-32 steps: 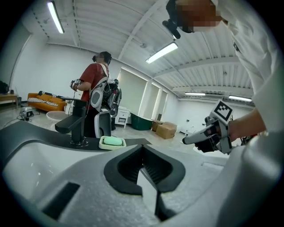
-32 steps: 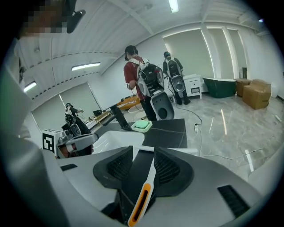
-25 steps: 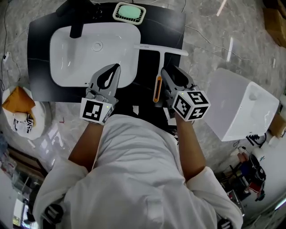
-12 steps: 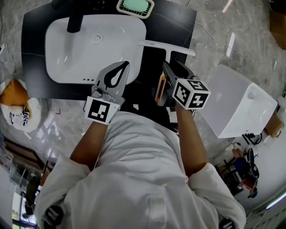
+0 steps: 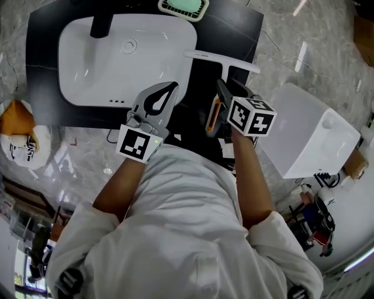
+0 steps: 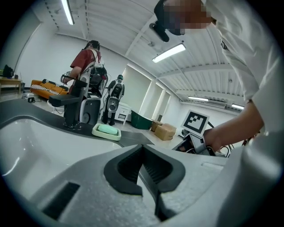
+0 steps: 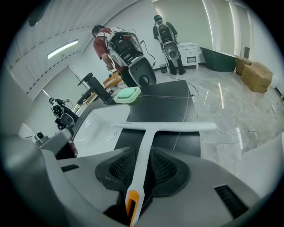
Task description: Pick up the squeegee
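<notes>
The squeegee [image 5: 222, 61] is a white T with an orange handle end, lying on the black counter [image 5: 234, 29] to the right of the sink. My right gripper [image 5: 227, 85] points steeply down over its handle. In the right gripper view the white handle [image 7: 143, 148] runs between the two dark pads, and the blade lies across beyond them. The right gripper's [image 7: 141, 151] jaws are closing, with a thin gap still showing beside the handle. My left gripper [image 5: 173, 86] hovers at the sink's near right rim, its tips together and nothing in it [image 6: 143, 146].
The white sink [image 5: 117, 58] has a black faucet [image 5: 100, 23] at its far side and a green soap dish [image 5: 183, 6] behind it. A white box [image 5: 310, 137] stands on the floor at the right. A bag [image 5: 17, 131] lies at the left.
My right gripper has come down around the squeegee handle and tipped steeper. My left gripper has sunk a little beside the sink.
</notes>
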